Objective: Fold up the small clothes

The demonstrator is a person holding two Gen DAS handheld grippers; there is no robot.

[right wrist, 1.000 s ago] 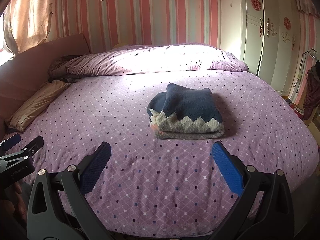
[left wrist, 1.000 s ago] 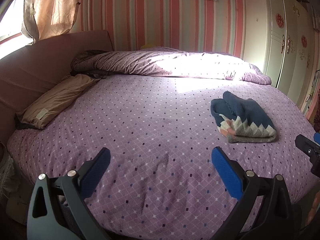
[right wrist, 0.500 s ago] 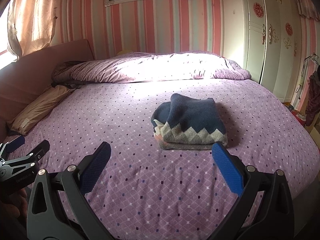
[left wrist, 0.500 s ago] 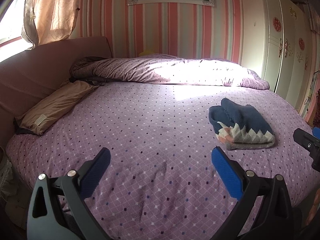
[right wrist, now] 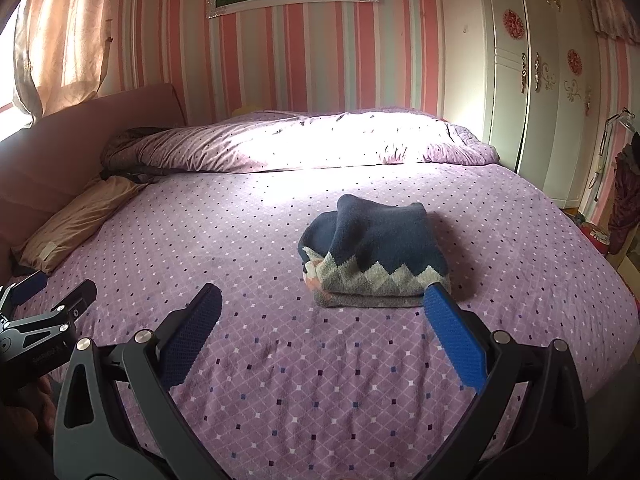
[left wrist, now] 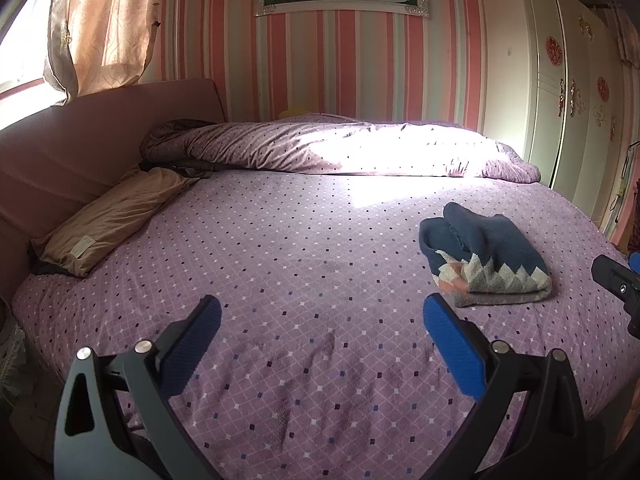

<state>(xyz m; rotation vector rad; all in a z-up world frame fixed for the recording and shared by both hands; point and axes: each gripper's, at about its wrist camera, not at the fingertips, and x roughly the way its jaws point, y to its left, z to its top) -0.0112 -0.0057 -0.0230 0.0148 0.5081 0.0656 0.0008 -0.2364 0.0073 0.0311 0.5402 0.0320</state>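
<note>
Both wrist views low over the bed [left wrist: 304, 248] foot, facing the striped wall [right wrist: 320, 60], sharing the folded sweater [right wrist: 376, 248].

Daylight from window [left wrist: 24, 52] at left, curtain [left wrist: 100, 28] glowing. Sun patch on duvet [right wrist: 340, 140] blown out to white glare. Foreground bed [left wrist: 320, 320] dimmer, soft shadows. Fisheye bends walls; corners vignetted dark. Focus sharp overall.
</note>
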